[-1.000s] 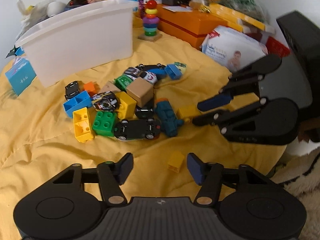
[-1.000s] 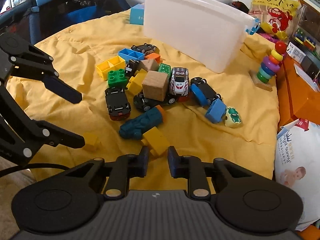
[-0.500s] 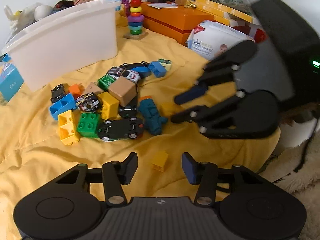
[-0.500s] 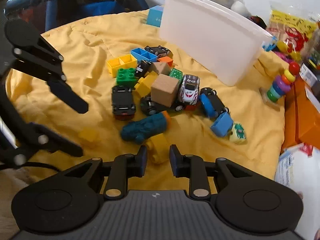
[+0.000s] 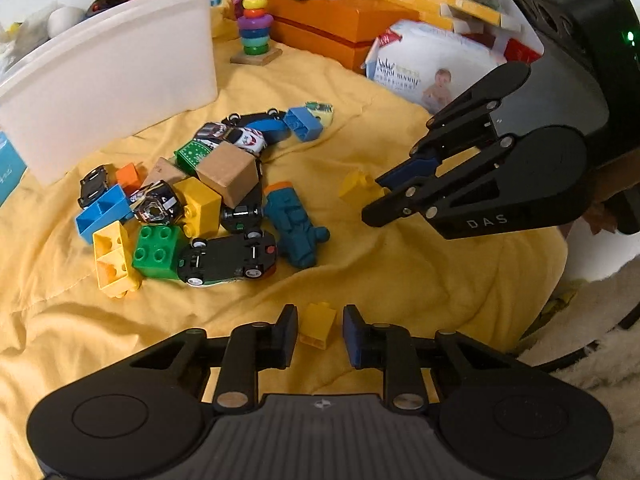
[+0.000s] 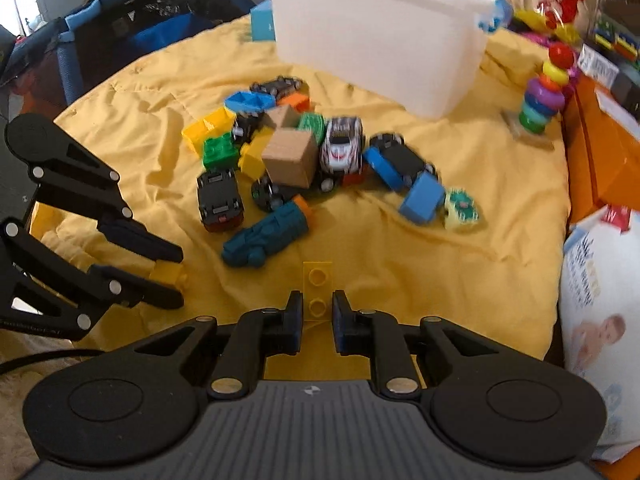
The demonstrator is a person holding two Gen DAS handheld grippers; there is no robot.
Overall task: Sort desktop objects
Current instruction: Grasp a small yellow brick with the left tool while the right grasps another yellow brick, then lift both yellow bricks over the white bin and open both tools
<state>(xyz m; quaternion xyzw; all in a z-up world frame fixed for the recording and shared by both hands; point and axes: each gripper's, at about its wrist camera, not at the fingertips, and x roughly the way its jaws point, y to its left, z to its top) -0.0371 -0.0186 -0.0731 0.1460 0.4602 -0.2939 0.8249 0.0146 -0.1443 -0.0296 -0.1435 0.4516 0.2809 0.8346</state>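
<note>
Bare yellow quilted cloth [image 5: 400,280] lies open near both grippers, while the heap of plastic bricks and toy cars [image 5: 200,208] blocks the way to the white plastic bin [image 5: 108,80].

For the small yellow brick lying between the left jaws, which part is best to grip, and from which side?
Grip the small yellow brick on its two flat long sides, coming from the near cloth edge as the left gripper already stands. Its stud points away, so those smooth sides probably face the jaws.

Two wrist cams, low, close, facing inward, sharing toy pile [image 5: 208,204] centre
</note>
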